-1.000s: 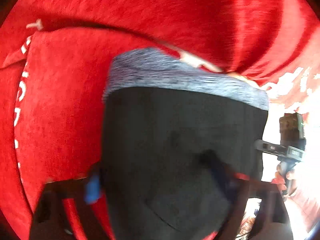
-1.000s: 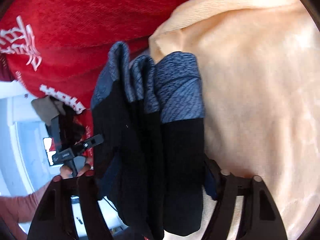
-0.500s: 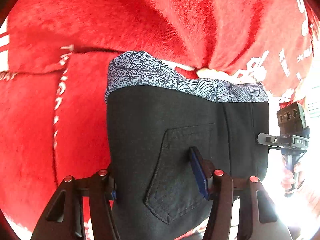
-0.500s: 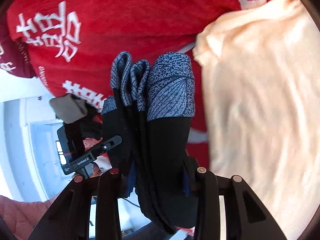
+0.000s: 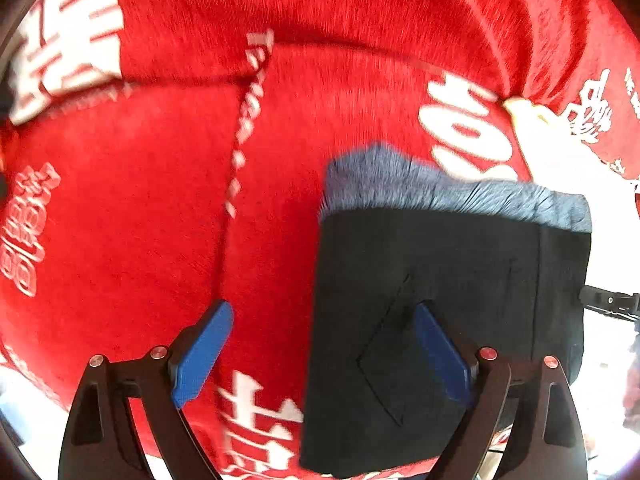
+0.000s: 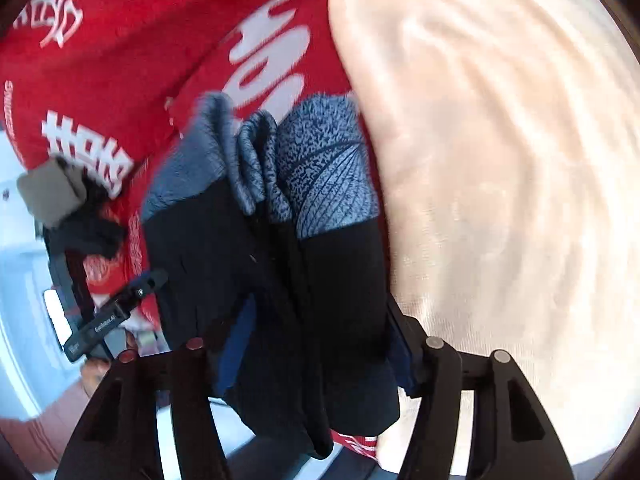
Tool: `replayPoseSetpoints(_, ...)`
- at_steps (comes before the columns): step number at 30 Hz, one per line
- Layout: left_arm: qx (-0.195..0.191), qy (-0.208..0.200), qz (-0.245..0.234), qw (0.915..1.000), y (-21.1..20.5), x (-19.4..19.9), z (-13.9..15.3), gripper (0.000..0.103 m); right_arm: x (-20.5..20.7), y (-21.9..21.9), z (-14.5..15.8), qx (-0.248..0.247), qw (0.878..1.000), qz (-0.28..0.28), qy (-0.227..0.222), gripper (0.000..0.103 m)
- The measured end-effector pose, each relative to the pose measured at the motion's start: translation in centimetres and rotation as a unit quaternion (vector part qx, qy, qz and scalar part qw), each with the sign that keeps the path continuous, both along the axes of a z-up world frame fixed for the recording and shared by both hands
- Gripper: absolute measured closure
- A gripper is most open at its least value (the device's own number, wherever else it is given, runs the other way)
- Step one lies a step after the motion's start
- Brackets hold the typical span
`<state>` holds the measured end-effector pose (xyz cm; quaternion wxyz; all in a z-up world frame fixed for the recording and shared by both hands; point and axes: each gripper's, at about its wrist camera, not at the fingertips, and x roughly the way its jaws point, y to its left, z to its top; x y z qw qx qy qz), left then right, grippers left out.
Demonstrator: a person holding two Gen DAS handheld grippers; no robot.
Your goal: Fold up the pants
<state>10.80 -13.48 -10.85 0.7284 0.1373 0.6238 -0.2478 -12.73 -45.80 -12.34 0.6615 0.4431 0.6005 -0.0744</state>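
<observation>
Folded pants (image 5: 448, 312) sitting lower right in the left wrist view, black with a blue-grey patterned waistband at the top edge, lying on red cloth (image 5: 160, 200) with white lettering. Left tool (image 5: 320, 350) spread wide, jaws just been opening; one blue pad over bare red cloth, the other over the pants near the pocket stitching, nothing pinched. Looks let go.

Right wrist view: same pants (image 6: 272, 288) bunched in several layers mid-frame, waistband pointing up, cream fabric (image 6: 500, 200) filling the right side. Right tool (image 6: 312, 354) about half open with the stacked layers filling the gap between its pads; jaws just been opening here too. Can't tell for sure whether the pads still press on the cloth, too dark and blurry down there.

Possible trouble from here:
- Pulling out too fast could drag a layer along on a pad and undo the fold.
- Thick bundle could spring open once nothing pins it.
- Pants sit close to the edge of the red cloth, so a nudge could slide them off.
</observation>
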Motion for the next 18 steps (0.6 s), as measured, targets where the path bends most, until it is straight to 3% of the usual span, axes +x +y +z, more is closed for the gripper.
replayPoseSetpoints(3,-0.029,-0.025,-0.021,0.9990,-0.9,-0.3,3.0,0.009,-0.5,0.0,2.9,-0.085,0.996,-0.010,0.030,0.038)
replayPoseSetpoints(4,-0.044,-0.029,-0.032,0.9981,-1.6,-0.5,3.8,0.009,-0.4,0.2,4.5,-0.112,0.993,-0.010,0.022,0.052)
replayPoseSetpoints(5,-0.053,-0.028,-0.041,0.9974,-2.1,-0.7,3.9,0.009,0.1,0.5,5.6,-0.119,0.993,-0.011,0.006,0.083)
replayPoseSetpoints(6,-0.058,-0.028,-0.049,0.9967,-3.1,-0.9,3.9,0.009,0.2,0.7,6.4,-0.122,0.992,-0.012,-0.006,0.091)
replayPoseSetpoints(9,-0.035,-0.029,-0.062,0.9971,-5.5,-1.0,1.1,0.009,1.8,1.8,8.1,-0.136,0.990,0.005,-0.039,0.092)
replayPoseSetpoints(11,-0.003,-0.015,-0.046,0.9988,-6.1,-0.7,-2.3,0.009,3.8,3.1,7.1,-0.137,0.989,0.032,-0.037,0.092)
replayPoseSetpoints(12,-0.010,-0.014,-0.035,0.9992,-6.2,-0.5,-2.9,0.003,4.4,3.1,6.2,-0.135,0.989,0.041,-0.032,0.092)
replayPoseSetpoints(14,-0.024,-0.005,-0.016,0.9996,-5.8,0.2,-3.4,0.000,5.2,3.6,3.3,-0.141,0.988,0.061,-0.001,0.096)
replayPoseSetpoints(16,-0.027,0.004,-0.015,0.9995,-5.8,0.5,-3.4,0.000,5.7,3.4,2.0,-0.152,0.987,0.057,-0.009,0.103)
replayPoseSetpoints(18,-0.016,0.003,-0.023,0.9996,-5.9,0.4,-2.9,0.000,5.8,2.5,1.9,-0.145,0.988,0.042,-0.019,0.103)
